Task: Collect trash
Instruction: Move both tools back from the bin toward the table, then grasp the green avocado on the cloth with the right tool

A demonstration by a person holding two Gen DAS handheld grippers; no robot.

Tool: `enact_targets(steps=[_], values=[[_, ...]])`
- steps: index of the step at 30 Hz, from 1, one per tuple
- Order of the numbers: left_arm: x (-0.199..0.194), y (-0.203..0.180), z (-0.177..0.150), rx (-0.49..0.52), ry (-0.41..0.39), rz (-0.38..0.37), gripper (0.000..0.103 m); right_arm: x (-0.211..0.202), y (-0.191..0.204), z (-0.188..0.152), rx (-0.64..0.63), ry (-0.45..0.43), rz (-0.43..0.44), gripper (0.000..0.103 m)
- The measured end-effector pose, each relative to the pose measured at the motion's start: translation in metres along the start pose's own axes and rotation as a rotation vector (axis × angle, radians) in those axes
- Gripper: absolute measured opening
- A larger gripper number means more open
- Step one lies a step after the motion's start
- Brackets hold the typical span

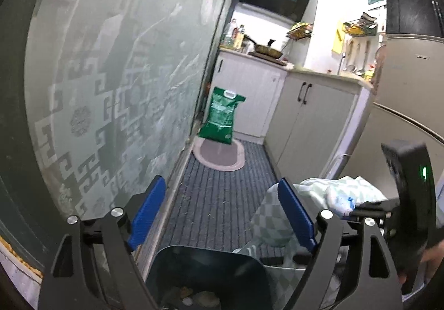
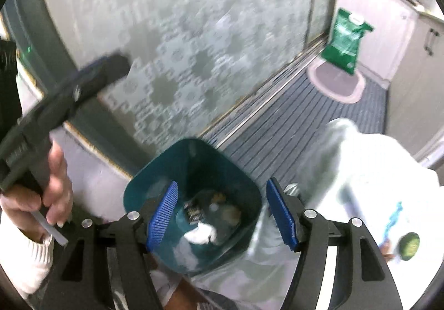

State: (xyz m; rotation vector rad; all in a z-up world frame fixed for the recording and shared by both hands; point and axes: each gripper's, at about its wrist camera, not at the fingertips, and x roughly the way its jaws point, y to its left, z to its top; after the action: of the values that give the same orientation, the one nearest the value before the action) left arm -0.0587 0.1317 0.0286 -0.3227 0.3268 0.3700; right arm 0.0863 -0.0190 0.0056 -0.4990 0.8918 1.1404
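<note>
A dark teal trash bin (image 2: 194, 160) stands on the floor by the frosted glass door. In it lie a crumpled white paper (image 2: 200, 234) and other small scraps (image 2: 222, 208). My right gripper (image 2: 222, 215) hangs above the bin's mouth, open, with nothing between its blue pads. In the left wrist view the same bin (image 1: 211, 268) sits low under my left gripper (image 1: 222, 215), which is open and empty. The scraps (image 1: 194, 299) show at the bottom edge. A hand (image 2: 55, 185) holds the left gripper's body (image 2: 83, 79) to the left of the bin.
A white plastic bag (image 2: 360, 171) lies right of the bin, over a checkered cloth (image 1: 274, 218). The frosted glass door (image 1: 125, 74) fills the left. A green sack (image 1: 222, 115) stands on an oval mat (image 1: 219, 154). Kitchen cabinets (image 1: 313, 121) and a fridge (image 1: 410, 74) line the right.
</note>
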Motion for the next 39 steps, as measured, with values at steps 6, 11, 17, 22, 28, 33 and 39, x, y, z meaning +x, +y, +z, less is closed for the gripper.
enact_targets(steps=[6,11,17,22,28,33,39], values=[[0.001,-0.023,0.001,0.029,-0.021,-0.065,0.086,-0.034,-0.036,-0.002,0.093,-0.097,-0.026,0.067],[0.009,-0.041,-0.001,0.053,-0.011,-0.107,0.086,-0.061,-0.073,-0.013,0.172,-0.16,-0.091,0.067],[0.027,-0.071,-0.008,0.084,0.041,-0.17,0.086,-0.086,-0.106,-0.031,0.225,-0.196,-0.15,0.066],[0.053,-0.106,-0.017,0.163,0.104,-0.219,0.086,-0.097,-0.127,-0.048,0.259,-0.202,-0.193,0.066],[0.07,-0.139,-0.031,0.24,0.153,-0.256,0.09,-0.103,-0.154,-0.066,0.301,-0.187,-0.22,0.055],[0.076,-0.163,-0.044,0.301,0.196,-0.278,0.087,-0.093,-0.169,-0.079,0.307,-0.144,-0.233,0.055],[0.074,-0.179,-0.053,0.292,0.271,-0.393,0.074,-0.075,-0.177,-0.084,0.303,-0.101,-0.219,0.05]])
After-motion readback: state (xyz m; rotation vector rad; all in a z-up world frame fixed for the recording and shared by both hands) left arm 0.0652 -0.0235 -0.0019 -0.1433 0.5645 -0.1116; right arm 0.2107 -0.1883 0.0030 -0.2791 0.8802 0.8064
